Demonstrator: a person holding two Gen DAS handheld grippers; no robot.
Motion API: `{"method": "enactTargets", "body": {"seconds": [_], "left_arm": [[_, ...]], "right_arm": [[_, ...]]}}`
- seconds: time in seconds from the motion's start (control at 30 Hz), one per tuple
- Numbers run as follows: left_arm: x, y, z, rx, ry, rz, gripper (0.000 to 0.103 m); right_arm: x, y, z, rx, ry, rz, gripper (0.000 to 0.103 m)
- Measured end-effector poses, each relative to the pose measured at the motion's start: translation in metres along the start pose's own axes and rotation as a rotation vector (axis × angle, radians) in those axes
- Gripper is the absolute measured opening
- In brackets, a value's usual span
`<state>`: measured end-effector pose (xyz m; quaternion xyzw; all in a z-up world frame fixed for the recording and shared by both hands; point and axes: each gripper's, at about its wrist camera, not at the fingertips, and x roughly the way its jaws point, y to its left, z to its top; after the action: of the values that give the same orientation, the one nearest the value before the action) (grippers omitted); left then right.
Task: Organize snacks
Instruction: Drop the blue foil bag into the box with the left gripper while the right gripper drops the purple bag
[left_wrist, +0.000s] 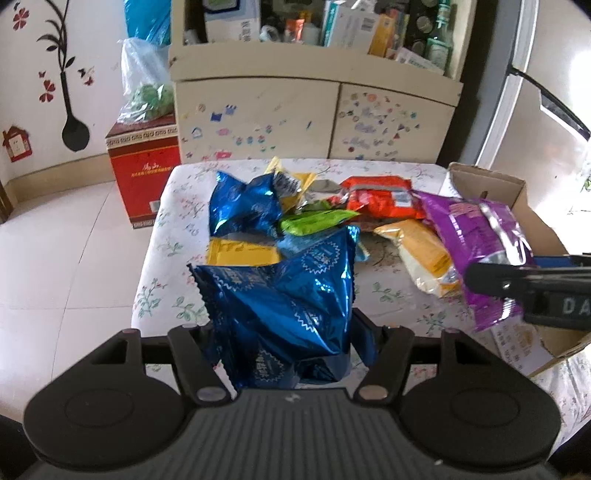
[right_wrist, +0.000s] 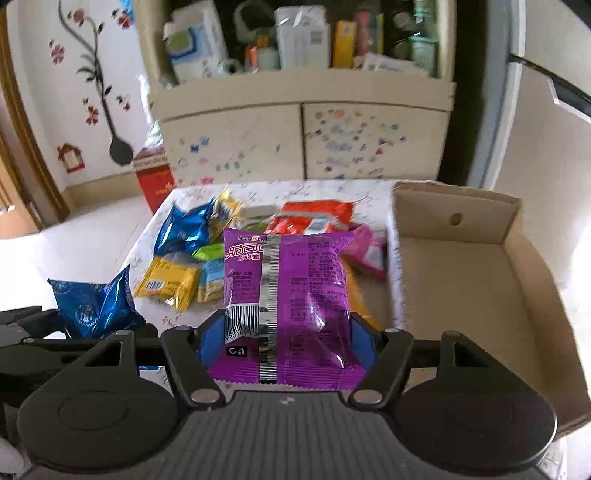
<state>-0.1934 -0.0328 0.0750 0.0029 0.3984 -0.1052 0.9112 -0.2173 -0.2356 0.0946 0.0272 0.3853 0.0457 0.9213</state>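
box (right_wrist: 458, 221) rim right of purple packet (right_wrist: 291, 295).

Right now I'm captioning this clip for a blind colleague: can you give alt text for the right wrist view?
The right gripper holds a purple snack packet above a flowered tablecloth, beside an open cardboard box. Other packets lie behind it, and the left gripper holds a blue foil packet at the left edge.

Bright daylight enters from the right of both frames, washing out the floor (left_wrist: 62, 258) at left. Glare glints on the blue foil packet (left_wrist: 291, 295). Fisheye bending curves the edges; the right wrist view is slightly blurred.
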Motion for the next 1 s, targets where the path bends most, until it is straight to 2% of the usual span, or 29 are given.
{"method": "enactTargets", "body": {"seconds": [0.47, 1.0], "left_arm": [[-0.012, -0.063, 0.025, 0.095, -0.055, -0.088, 0.065], [-0.009, -0.152, 0.051, 0.205, -0.076, -0.283, 0.065]], "right_arm": [[-0.036, -0.059, 0.001, 0.162, -0.099, -0.067, 0.075], [-0.06, -0.128, -0.004, 0.418, -0.156, -0.152, 0.075]]}}
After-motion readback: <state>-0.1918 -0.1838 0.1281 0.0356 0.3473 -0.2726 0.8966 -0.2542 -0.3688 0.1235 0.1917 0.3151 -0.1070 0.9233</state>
